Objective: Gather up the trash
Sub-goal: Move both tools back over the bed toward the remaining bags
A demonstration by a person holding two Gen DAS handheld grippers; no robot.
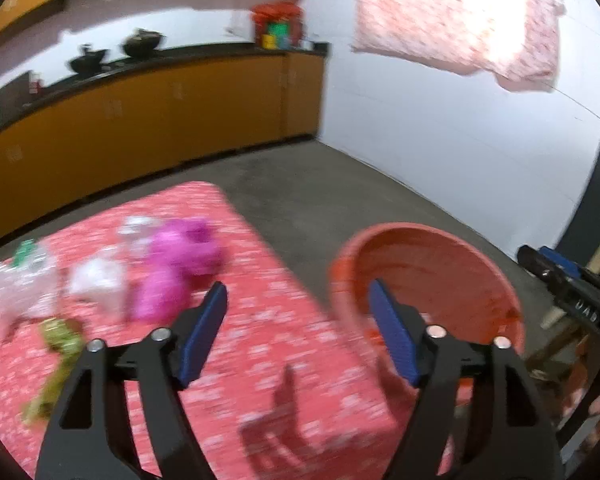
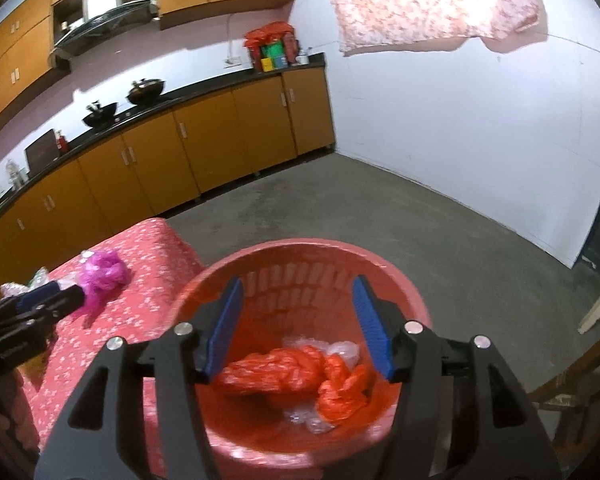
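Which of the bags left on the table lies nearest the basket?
The magenta bag: it lies at the basket-side end of the pile, while the white bag and green wrapper sit farther from the red basket.

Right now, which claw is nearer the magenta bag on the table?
Left. The left claw hangs open just beside the magenta bag; the right claw is open over the red basket.
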